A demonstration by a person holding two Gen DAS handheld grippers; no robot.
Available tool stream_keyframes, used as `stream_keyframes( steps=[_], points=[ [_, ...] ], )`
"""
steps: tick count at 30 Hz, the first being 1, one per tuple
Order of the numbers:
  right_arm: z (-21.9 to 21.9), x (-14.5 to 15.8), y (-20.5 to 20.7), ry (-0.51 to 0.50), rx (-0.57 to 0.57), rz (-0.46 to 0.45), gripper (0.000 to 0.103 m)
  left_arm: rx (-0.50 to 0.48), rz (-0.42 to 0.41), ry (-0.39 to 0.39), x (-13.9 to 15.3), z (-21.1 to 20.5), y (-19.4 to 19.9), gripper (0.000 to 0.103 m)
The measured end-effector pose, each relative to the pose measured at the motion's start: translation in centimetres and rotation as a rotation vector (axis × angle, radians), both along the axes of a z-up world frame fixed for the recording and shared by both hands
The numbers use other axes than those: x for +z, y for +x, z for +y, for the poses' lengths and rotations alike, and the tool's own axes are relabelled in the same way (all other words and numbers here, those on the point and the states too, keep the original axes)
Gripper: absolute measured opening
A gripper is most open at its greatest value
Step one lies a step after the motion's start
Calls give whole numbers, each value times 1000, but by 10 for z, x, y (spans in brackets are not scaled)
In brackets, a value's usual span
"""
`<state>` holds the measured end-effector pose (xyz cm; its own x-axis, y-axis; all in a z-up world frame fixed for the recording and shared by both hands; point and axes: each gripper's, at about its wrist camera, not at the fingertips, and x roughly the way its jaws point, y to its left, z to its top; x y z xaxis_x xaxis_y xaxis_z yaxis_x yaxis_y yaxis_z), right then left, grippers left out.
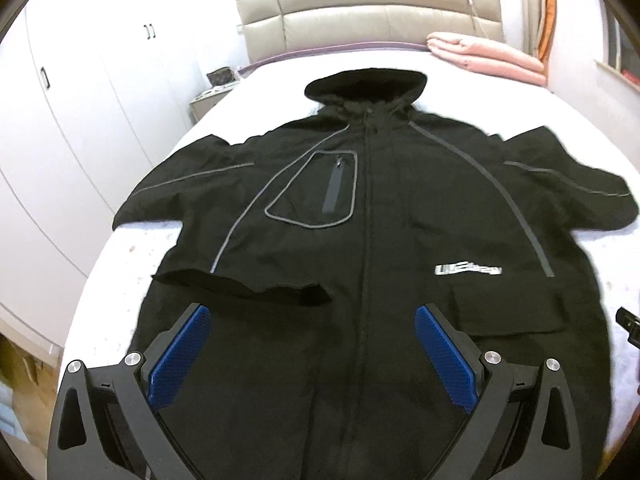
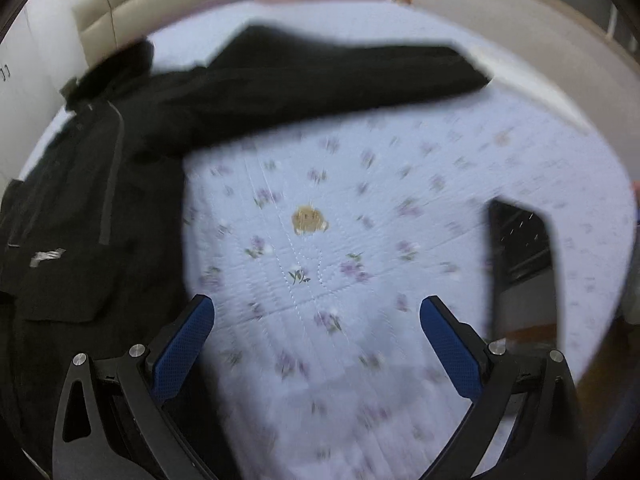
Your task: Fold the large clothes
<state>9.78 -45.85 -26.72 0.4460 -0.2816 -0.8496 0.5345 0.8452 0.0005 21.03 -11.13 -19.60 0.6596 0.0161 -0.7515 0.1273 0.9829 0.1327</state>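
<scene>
Nearest the foot edge of the bed (image 2: pixel 320 420), both grippers hang with jaws wide apart, empty: the left gripper (image 1: pixel 312 320) over the jacket's hem, the right gripper (image 2: pixel 316 312) over bare bedspread beside it. One black jacket (image 1: pixel 360 220) lies face up mid-bed. Folding looks barely begun, one cuff turned in; next likely calls for gripping the outstretched sleeve (image 2: pixel 340 76). One pink blanket (image 1: pixel 484 56) sits by the headboard.

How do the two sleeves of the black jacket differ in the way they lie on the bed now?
The left-side sleeve is bent back, and its cuff lies on the jacket front; the right-side sleeve stretches outward over the bedsheet. The left-side sleeve covers part of the body, while the right-side sleeve covers none. Both are black with a grey stripe, and neither is held.
</scene>
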Motion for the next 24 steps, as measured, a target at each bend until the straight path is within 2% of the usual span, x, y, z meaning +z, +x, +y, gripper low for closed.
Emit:
stream_keyframes(
  steps=[2, 4, 8, 13, 17, 24],
  points=[
    [13, 34, -13, -54, 5, -39, 103, -10, 5, -62, 25, 10, -12, 102],
    [25, 66, -23, -75, 23, -63, 103, -3, -27, -98, 57, 21, -29, 102],
    [52, 137, -54, -82, 48, -131, 103, 26, -104, -97, 112, 36, -67, 102],
    [84, 204, -91, -126, 52, -215, 103, 70, -162, -156, 164, 60, -115, 102],
    [103, 242, -120, -143, 74, -249, 103, 76, -165, -221, 186, 76, -141, 102],
    [133, 289, -158, -178, 83, -283, 103, 54, -205, -276, 221, 96, -178, 102]
  ],
)
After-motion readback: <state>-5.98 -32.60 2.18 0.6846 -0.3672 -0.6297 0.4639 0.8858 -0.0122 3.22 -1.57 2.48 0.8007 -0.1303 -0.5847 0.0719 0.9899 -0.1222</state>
